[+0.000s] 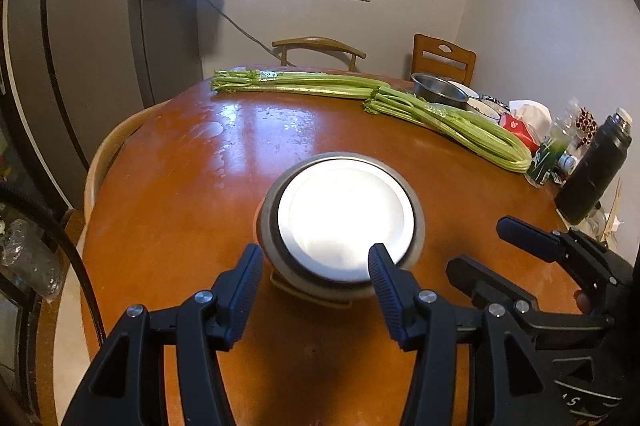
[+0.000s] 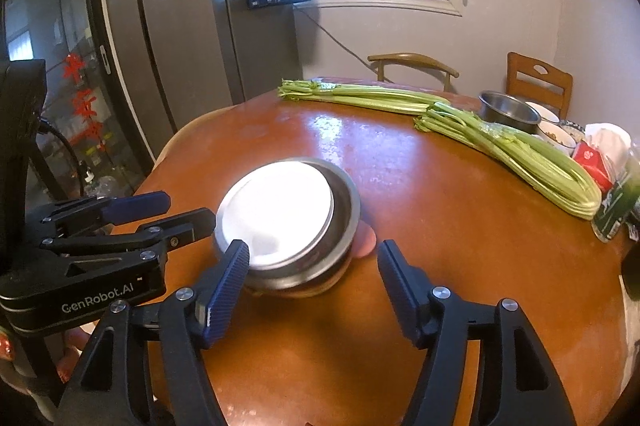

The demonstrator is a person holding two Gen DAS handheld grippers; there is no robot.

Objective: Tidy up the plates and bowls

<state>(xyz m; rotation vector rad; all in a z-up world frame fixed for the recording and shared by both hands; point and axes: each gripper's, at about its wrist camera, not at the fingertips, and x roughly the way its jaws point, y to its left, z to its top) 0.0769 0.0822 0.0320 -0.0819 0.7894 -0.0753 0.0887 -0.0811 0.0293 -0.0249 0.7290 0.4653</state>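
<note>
**Stacked dishes near the front of the table**

The lowest dish under the steel bowl (image 1: 280, 266) was mostly hidden. One white plate (image 1: 346, 212) lay in that bowl. Both left gripper (image 1: 316, 266) and right gripper (image 2: 312, 258) fingers stood apart, holding nothing. Two celery bundles (image 1: 304, 84) lay behind; the far bowls (image 1: 440, 91) were partly covered.

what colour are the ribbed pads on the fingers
Dark blue, on black fingers; clearest in the right wrist view.

Both the left gripper (image 1: 316, 258) and right gripper (image 2: 312, 258) hang open, angled downward, side by side.
</note>
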